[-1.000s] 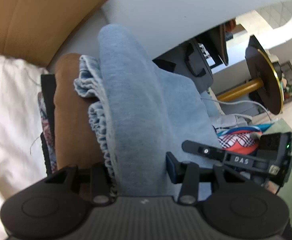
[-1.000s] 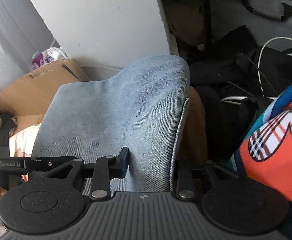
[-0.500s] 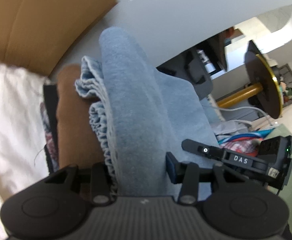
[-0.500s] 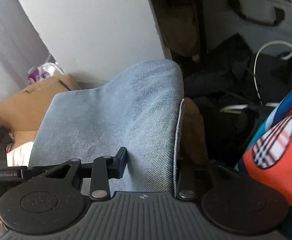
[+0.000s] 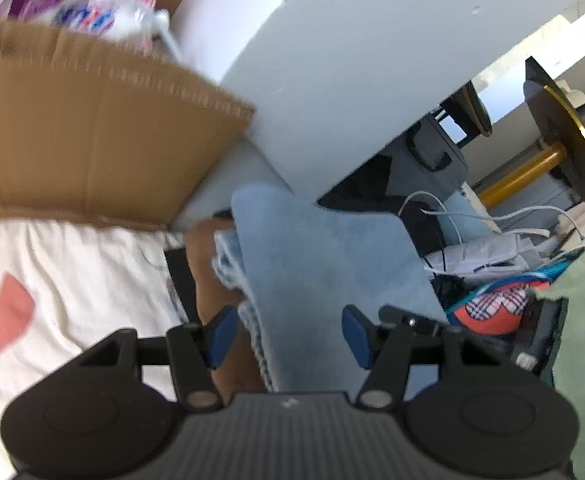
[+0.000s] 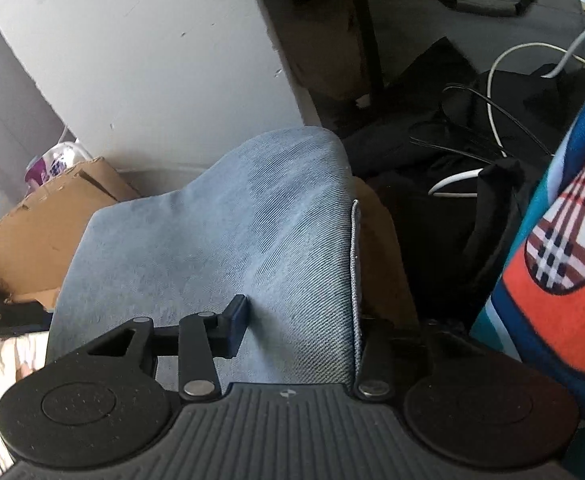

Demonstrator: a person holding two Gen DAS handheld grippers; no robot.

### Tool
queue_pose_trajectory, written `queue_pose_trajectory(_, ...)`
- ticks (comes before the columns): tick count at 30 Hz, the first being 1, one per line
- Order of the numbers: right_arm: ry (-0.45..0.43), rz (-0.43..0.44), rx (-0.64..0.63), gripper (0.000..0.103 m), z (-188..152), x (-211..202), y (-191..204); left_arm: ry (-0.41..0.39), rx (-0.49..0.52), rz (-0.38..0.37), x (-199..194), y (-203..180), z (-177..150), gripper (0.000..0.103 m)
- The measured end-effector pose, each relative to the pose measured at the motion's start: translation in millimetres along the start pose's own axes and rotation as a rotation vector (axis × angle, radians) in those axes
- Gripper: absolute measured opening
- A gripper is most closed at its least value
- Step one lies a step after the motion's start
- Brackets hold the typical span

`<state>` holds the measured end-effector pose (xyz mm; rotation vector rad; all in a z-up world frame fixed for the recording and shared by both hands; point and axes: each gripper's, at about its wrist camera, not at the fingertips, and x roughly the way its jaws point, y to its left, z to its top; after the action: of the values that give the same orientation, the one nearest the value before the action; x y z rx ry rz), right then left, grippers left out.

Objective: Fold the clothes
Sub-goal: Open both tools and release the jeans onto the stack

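Observation:
A folded light-blue denim garment (image 5: 332, 264) lies on a brown folded garment (image 5: 208, 280) on top of a pile of clothes. My left gripper (image 5: 288, 334) is open, its blue pads either side of the denim's near edge, pulled back from it. In the right wrist view the same denim (image 6: 252, 232) runs between the fingers of my right gripper (image 6: 296, 320). The right gripper is shut on the denim's edge; the left pad (image 6: 234, 326) presses the cloth and the right finger is hidden under it. The brown garment (image 6: 380, 264) shows beside it.
A cardboard box (image 5: 84, 136) and a white wall (image 5: 352, 60) stand behind the pile. A white cloth (image 5: 64, 300) lies at left. A red, blue and plaid garment (image 6: 564, 248), black bags and white cables (image 6: 492, 120) lie at right. A green cloth (image 5: 584, 320) is at far right.
My left gripper has opened, let go of the denim and drawn back and up, so the box and wall fill more of its view. The right gripper keeps its hold.

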<state>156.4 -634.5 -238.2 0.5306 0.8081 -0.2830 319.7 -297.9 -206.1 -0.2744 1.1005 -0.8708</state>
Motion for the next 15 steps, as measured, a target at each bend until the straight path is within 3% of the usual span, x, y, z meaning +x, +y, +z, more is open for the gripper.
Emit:
queue_pose_trajectory(8,-0.011,-0.015,0.023,0.046,-2,-1,-1,0.032,0.106,0.034,6,-42,29,0.059)
queue_pose_trajectory(15,-0.007,-0.022,0.007,0.048,-1,2,1,0.083,0.213,0.097,41,-62,19,0.034)
